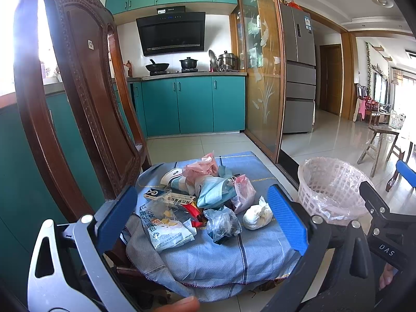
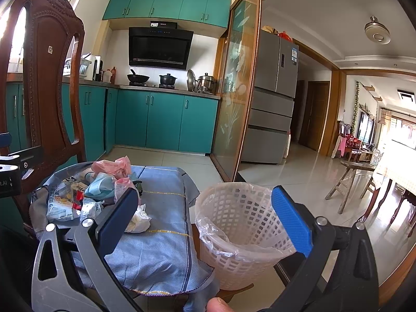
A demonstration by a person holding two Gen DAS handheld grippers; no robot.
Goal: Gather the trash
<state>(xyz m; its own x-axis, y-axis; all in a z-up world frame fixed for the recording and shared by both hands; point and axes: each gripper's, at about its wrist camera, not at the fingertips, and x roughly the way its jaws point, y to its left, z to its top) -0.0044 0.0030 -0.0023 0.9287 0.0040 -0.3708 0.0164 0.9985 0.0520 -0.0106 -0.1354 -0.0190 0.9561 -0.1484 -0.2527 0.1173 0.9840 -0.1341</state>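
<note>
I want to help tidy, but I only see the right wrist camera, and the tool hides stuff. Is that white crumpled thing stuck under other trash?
Observer: No. The white wad lies uncovered on the blue cloth, at the pile's near right edge.
Operator: What's next to it?
Observer: A clear bag with dark scraps inside, just to its left.
Operator: Is the other tool holding something?
Observer: No, the left tool is open and empty.

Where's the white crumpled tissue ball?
In the left wrist view, the white tissue ball lies on the blue cloth, at the pile's right edge, nearest the bin.
</note>
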